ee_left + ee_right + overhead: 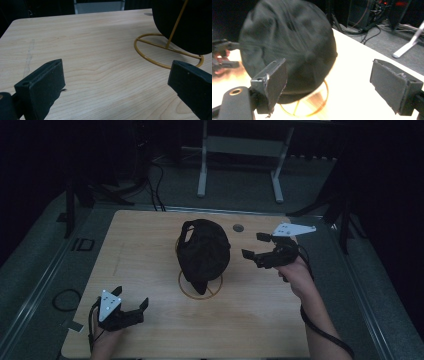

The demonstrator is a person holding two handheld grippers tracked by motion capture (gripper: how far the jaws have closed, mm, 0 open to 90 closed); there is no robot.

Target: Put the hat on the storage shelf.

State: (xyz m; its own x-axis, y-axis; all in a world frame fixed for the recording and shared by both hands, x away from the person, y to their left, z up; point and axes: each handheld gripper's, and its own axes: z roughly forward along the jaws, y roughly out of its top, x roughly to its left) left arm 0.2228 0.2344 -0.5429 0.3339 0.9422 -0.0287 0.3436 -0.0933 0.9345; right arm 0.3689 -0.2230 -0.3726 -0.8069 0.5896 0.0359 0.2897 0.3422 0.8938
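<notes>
Left to right across a dimly lit wooden table [150, 240]. At the near left corner the left gripper [131, 306] rests low over the tabletop with its jaws spread wide and nothing between them; the grey three-cornered plate [108, 304] sits on top, and the left hand [102, 340] holding it is cut off by the lower edge of the high view. On the floor just left of the table lies a loop of black cable [66, 299], and a small pale tag lies near it, too small to identify.

At the table's centre a black cap [202, 251] hangs on a yellow wire stand [200, 292], whose ring base rests on the wood. The cap covers most of the stand's upright; in the left gripper view the cap [185, 25] is cut off at the top and right edges, and the stand's ring [160, 63] and a slanted rod show beneath it. No writing or logo can be made out on the cap in any view.

To the right, the right gripper [252, 246] is held near the cap's right side, apart from it, jaws wide and empty. Its own view is motion-blurred: the cap [292, 47] looms between and beyond the jaws, the stand [317, 105] smeared below it. The right hand [295, 275] and forearm enter from the lower right.

Beyond the table, a white frame's legs [240, 165] and floor cables sit in deep shadow; details there are unreadable.
</notes>
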